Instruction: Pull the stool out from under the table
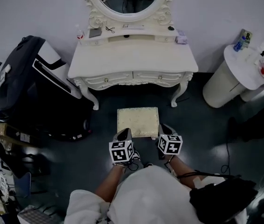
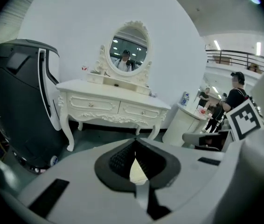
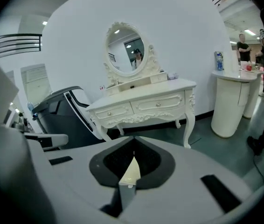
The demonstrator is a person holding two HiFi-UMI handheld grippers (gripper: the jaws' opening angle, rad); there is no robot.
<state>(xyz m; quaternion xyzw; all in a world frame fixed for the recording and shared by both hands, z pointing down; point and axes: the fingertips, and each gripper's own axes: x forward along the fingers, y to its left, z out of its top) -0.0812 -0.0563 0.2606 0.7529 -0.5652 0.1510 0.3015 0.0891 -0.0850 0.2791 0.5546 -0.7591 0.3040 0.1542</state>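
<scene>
My left gripper (image 1: 124,133) and right gripper (image 1: 164,129) hang over the near edge of the stool (image 1: 138,121), one by each near corner, so neither hand is nearer than the other. Both pairs of fingers are pressed together at the tips and hold nothing. A cream sliver shows low between the pads in both gripper views, and I take that to be the stool top below, not something gripped. The stool stands on the floor straight ahead of me and below my fingers. Its long side runs left to right, parallel to the front of the table (image 1: 132,62). Its far edge lies just in front of the line between the table's front legs (image 1: 89,99), so I judge it is out from under, or very nearly. Any further pull would come straight toward my knees, and little open floor is left there. There is more room to the sides. A dark bulky machine (image 1: 34,92) stands well off to the left, and a white pedestal (image 1: 225,85) and a floor cable (image 1: 226,148) lie to the right.
</scene>
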